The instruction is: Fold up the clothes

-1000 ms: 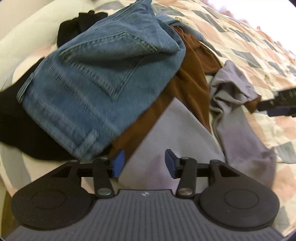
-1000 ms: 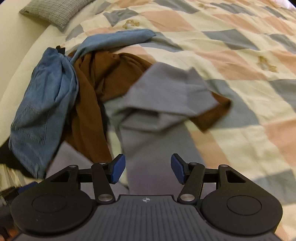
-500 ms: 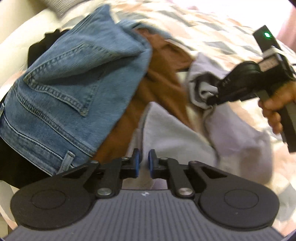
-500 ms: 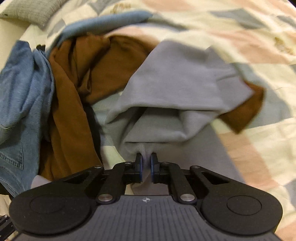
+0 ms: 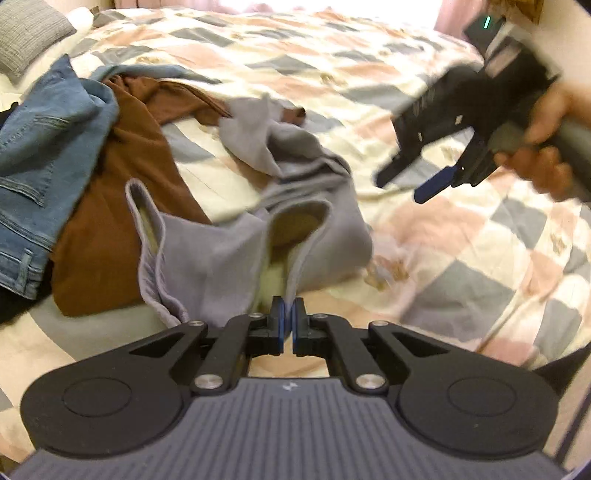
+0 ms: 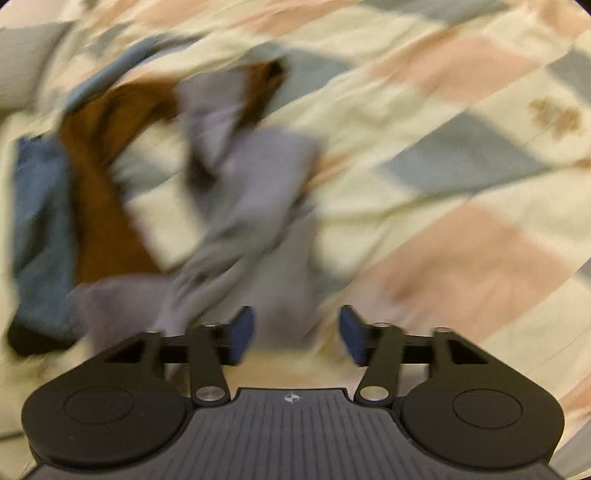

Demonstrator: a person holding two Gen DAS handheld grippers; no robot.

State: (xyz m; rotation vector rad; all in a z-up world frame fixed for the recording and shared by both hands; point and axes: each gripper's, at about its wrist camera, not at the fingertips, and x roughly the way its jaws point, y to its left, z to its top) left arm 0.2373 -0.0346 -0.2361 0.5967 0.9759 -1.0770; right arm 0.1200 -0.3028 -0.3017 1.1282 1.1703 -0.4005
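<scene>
A grey garment (image 5: pixel 236 243) lies crumpled on the patchwork quilt (image 5: pixel 461 236). My left gripper (image 5: pixel 287 317) is shut on an edge of it, which rises from the closed pads. My right gripper (image 6: pixel 295 334) is open and empty, above the quilt to the right of the garment; it shows in the left wrist view (image 5: pixel 417 181), held by a hand. The right wrist view is motion-blurred; the grey garment (image 6: pixel 258 206) lies ahead of the fingers.
Blue jeans (image 5: pixel 40 147) and a brown garment (image 5: pixel 118 206) lie in a pile to the left, with something black (image 5: pixel 11 306) under them. A grey pillow (image 5: pixel 26 33) sits at the far left. The quilt stretches away to the right.
My right gripper let go of the grey garment, opened and pulled away to the right. My left gripper stayed shut on the garment and drew it off the pile toward the quilt.
</scene>
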